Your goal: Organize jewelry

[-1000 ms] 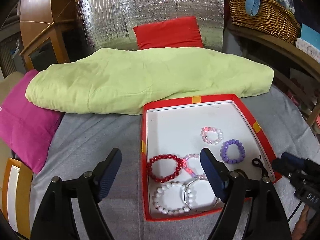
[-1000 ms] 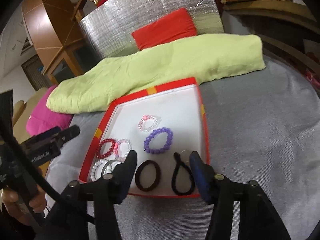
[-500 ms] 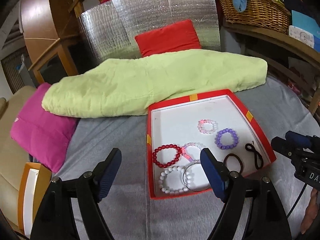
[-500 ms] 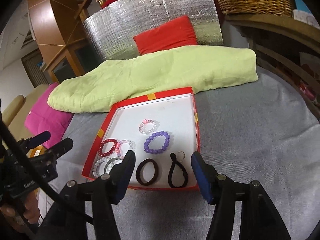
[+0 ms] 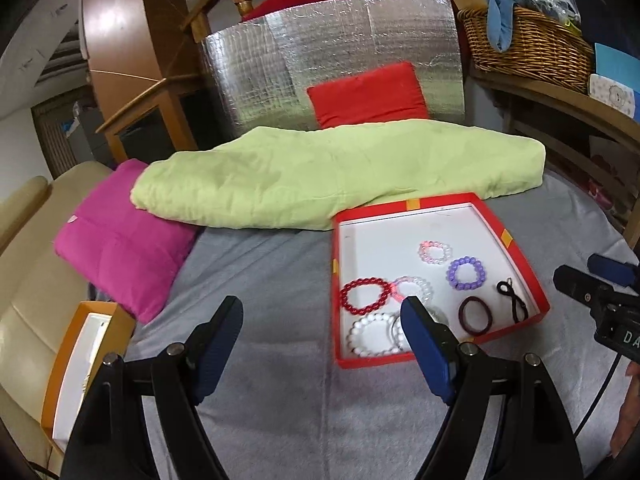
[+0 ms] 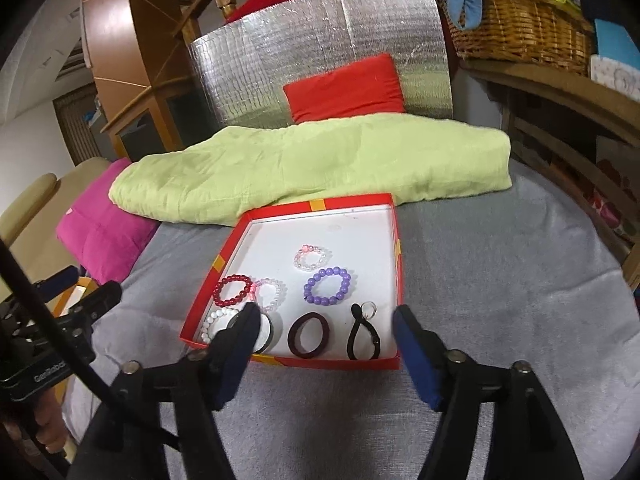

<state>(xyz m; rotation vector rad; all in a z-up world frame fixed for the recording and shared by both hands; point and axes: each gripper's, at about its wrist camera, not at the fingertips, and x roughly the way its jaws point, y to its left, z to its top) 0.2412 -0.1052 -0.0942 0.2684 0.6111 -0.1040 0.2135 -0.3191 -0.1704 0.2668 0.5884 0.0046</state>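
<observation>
A red box with a white floor lies on the grey cloth. In it are a red bead bracelet, a purple one, a white one, pink-clear ones, a maroon hair tie and a black hair tie. My left gripper hangs open and empty above the cloth, left of the box's near corner. My right gripper hovers before the box's front rim. Its jaws are opening and nothing is between them. The maroon tie and black tie lie just beyond it.
A folded green blanket lies right behind the box. A pink cushion sits at the left, and a red cushion leans on a silver foil panel. An orange-rimmed box is at the left edge. A wicker basket stands on the right-hand shelf.
Both grippers have drawn back and up from the box, so it looks smaller. The right jaws have spread wider. The jewelry in the box has not moved.
</observation>
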